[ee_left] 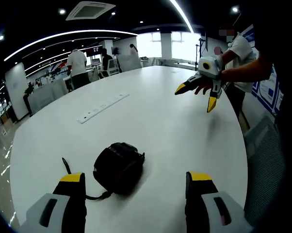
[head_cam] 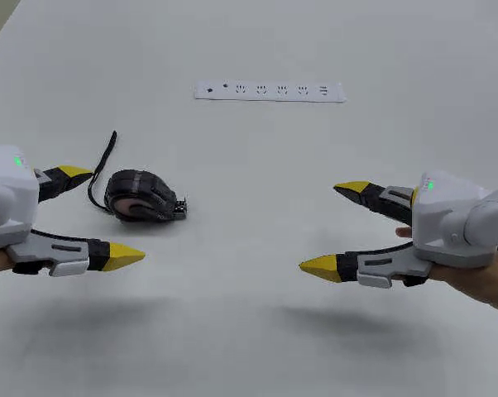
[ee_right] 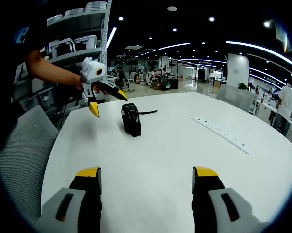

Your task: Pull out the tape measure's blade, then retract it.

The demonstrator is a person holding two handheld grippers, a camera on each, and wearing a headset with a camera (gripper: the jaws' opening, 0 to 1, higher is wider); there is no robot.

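Note:
A black tape measure [head_cam: 141, 196] lies on its side on the white table, its black wrist strap [head_cam: 100, 169] trailing to the left and its blade drawn in. My left gripper [head_cam: 100, 215] is open just left of it, the case lying a little beyond the yellow fingertips [head_cam: 121, 256]. In the left gripper view the tape measure [ee_left: 118, 167] sits between and ahead of the jaws. My right gripper [head_cam: 338, 227] hangs open well to the right, holding nothing. From the right gripper view the tape measure [ee_right: 131, 118] stands far ahead, beside the left gripper [ee_right: 100, 94].
A white power strip [head_cam: 270, 91] lies flat at the far middle of the table [head_cam: 249, 331]. An office with desks, shelves and several people fills the background of both gripper views. A chair back [ee_right: 22, 150] stands by the table edge.

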